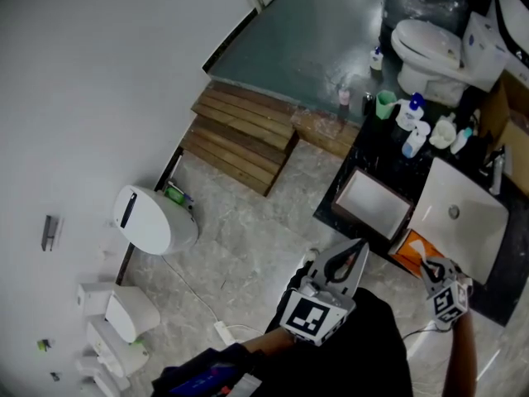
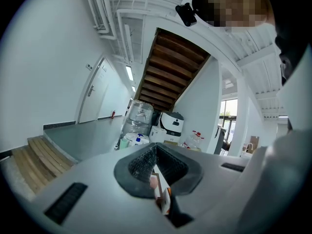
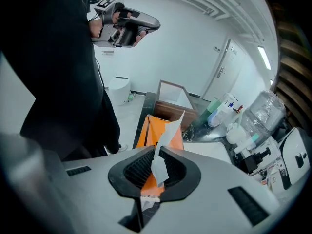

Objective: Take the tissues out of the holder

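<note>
In the head view, the orange tissue holder (image 1: 411, 251) lies on the dark table (image 1: 359, 160) just beside the white sink (image 1: 463, 213). Your right gripper (image 1: 430, 270) points down at it, while your left gripper (image 1: 355, 251) hangs apart from it, further left. In the left gripper view, the left gripper (image 2: 155, 149) has its jaws pressed together with no tissue between them, and it looks across the room, away from the holder. In the right gripper view, the right gripper (image 3: 156, 155) is pinching 1 white tissue (image 3: 158, 167). The tissue's free corner stands up above the jaws, and the orange holder (image 3: 146, 135) sits right behind and below. Expect that tissue to be very light, limp and easy to tear. It should slide out of the holder's opening with little pull, though the holder looks light enough that it may lift with the sheet. Your hold looks well placed, on the body of the sheet rather than a thin corner. If the holder rises, your idle left gripper could steady it at an edge.
</note>
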